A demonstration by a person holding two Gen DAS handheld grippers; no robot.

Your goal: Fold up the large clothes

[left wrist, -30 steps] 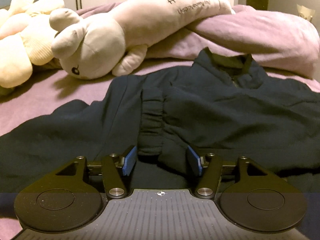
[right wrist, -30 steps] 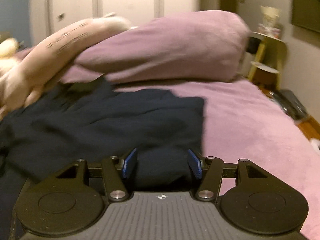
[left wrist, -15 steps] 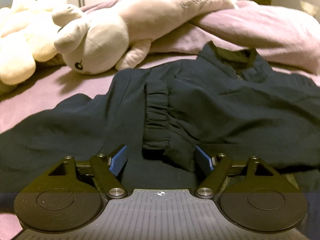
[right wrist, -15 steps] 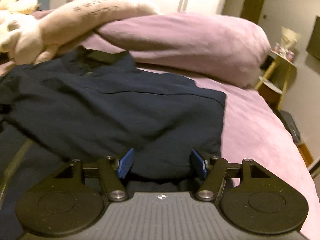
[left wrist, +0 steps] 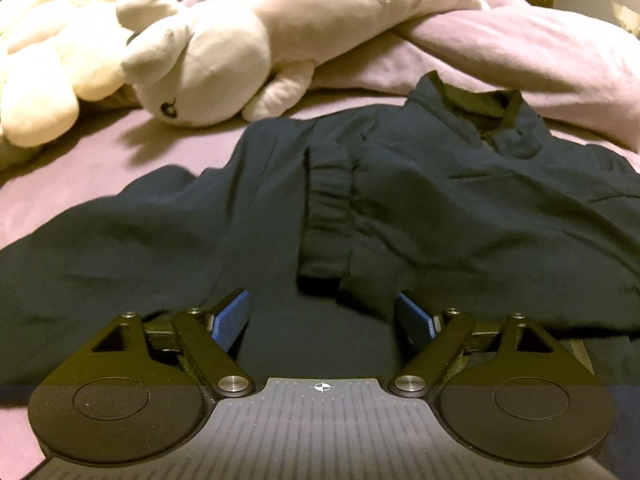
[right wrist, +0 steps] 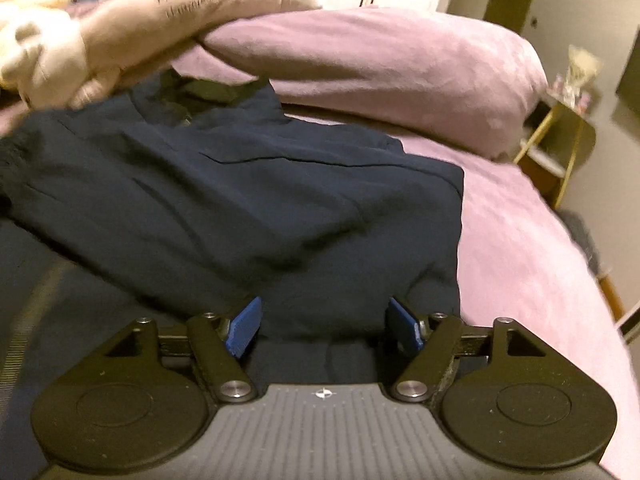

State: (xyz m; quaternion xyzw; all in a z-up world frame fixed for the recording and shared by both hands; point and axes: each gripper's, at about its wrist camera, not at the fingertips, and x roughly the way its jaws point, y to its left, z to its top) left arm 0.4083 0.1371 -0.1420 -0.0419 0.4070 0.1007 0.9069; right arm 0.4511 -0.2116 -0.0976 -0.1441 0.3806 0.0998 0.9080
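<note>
A dark navy jacket lies on the purple bed, collar toward the pillow; it also shows in the right wrist view. One sleeve with an elastic cuff is folded across its front. My left gripper is open, low over the jacket just in front of the cuff, with cloth between its blue pads but no grip. My right gripper is open over the jacket's near right part, close to its right edge, holding nothing.
A long white plush rabbit and a cream plush lie at the head of the bed. A purple pillow lies behind the collar. Purple sheet is bare to the jacket's right. A yellow side stand is beyond the bed.
My left gripper's jaws have opened wider and it has drawn back a little from the cuff. My right gripper has swung left toward the jacket's body, still open.
</note>
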